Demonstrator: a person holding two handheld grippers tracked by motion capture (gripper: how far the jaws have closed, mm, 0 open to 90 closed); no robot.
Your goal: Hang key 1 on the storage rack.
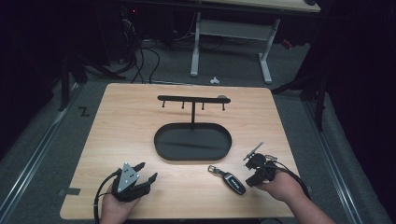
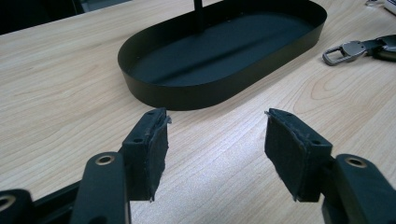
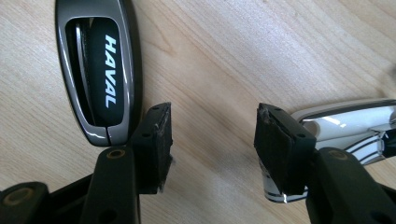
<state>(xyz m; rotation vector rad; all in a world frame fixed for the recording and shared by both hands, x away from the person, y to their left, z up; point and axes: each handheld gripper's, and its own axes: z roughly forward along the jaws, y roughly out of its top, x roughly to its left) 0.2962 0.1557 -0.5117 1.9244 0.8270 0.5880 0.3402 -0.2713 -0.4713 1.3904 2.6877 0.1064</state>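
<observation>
We look down on a pale wood-grain worktop [image 1: 140,116] standing on grey carpet in a dim room, with the white legs of another table [image 1: 196,46] behind it and loose cables on the floor at the far left. At the middle of the worktop sits a black oval tray [image 1: 161,144] with a post rising from it to a crossbar with four small hooks [image 1: 192,99]; the bar is bare. Near the front edge, right of centre, a dark car key fob [image 1: 233,183] lies flat with its metal clasp [image 1: 214,169] pointing toward the tray. Our left gripper [image 1: 145,171] rests low at the front left, jaws spread wide and grasping nothing, bare wood showing between them in the left gripper view, where the tray [image 2: 196,95] sits just ahead and the clasp [image 2: 343,50] is cut off at the right edge. Our right gripper [image 3: 212,140] is likewise released, jaws apart over bare wood; in its view the fob [image 3: 100,70], lettered HAVAL, lies just beside the left jaw, its top cut off. A glossy white striped object [image 3: 345,123] sits partly hidden behind the right jaw, and we cannot tell what it is.
</observation>
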